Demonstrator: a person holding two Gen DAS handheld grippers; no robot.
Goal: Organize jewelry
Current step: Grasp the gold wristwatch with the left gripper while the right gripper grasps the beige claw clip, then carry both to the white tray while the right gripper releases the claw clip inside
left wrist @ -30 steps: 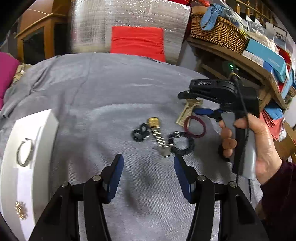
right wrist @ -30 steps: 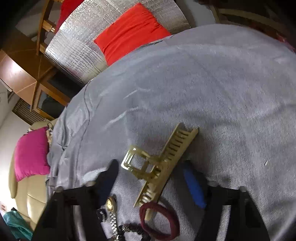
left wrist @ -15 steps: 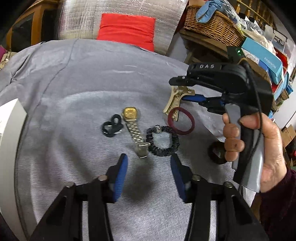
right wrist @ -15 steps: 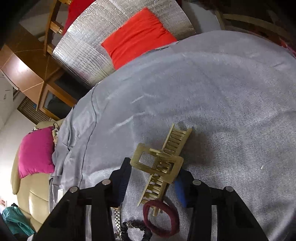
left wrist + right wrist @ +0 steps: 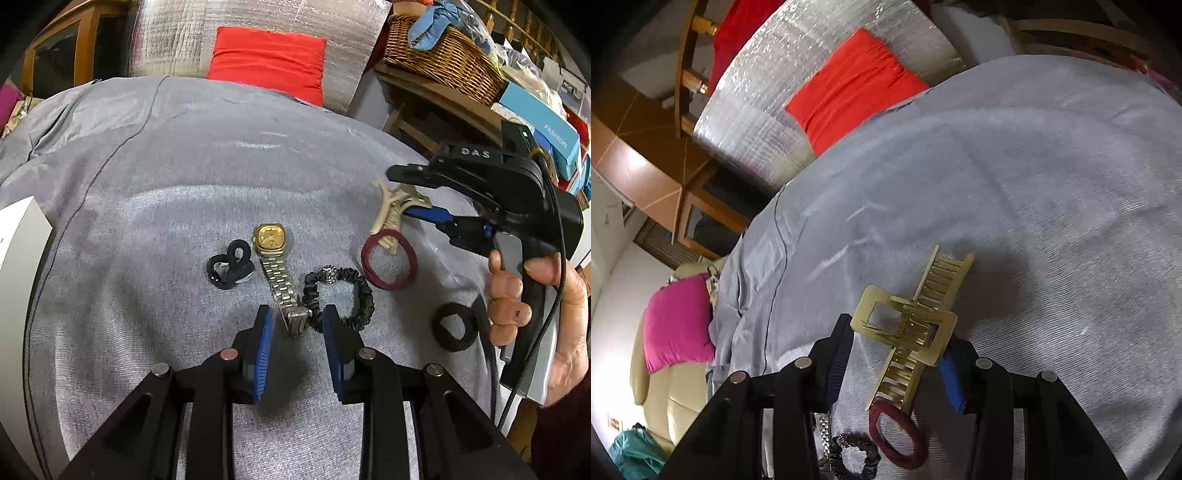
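A gold watch [image 5: 271, 240] with a steel band lies on the grey cloth [image 5: 184, 184]. The band's clasp end sits between the blue pads of my left gripper [image 5: 296, 321]. Its jaws are closing, and a small gap shows on each side of the clasp. A black beaded scrunchie [image 5: 340, 291] touches the right pad. My right gripper [image 5: 897, 343] is shut on a gold claw hair clip [image 5: 908, 325], which is tilted with its lower teeth over a maroon hair tie [image 5: 897, 439]. In the left wrist view a hand holds that gripper [image 5: 410, 212] at the right.
A twisted black hair tie [image 5: 231, 264] lies left of the watch and a thick black one [image 5: 454, 326] near the hand. A white jewelry box [image 5: 18, 236] shows at the left edge. A shelf with a wicker basket [image 5: 443, 55] stands at the back right, with a red cushion [image 5: 266, 59] behind.
My left gripper came forward and down to the watch's clasp while its jaws narrowed. My right gripper closed on the hair clip and raised it slightly.
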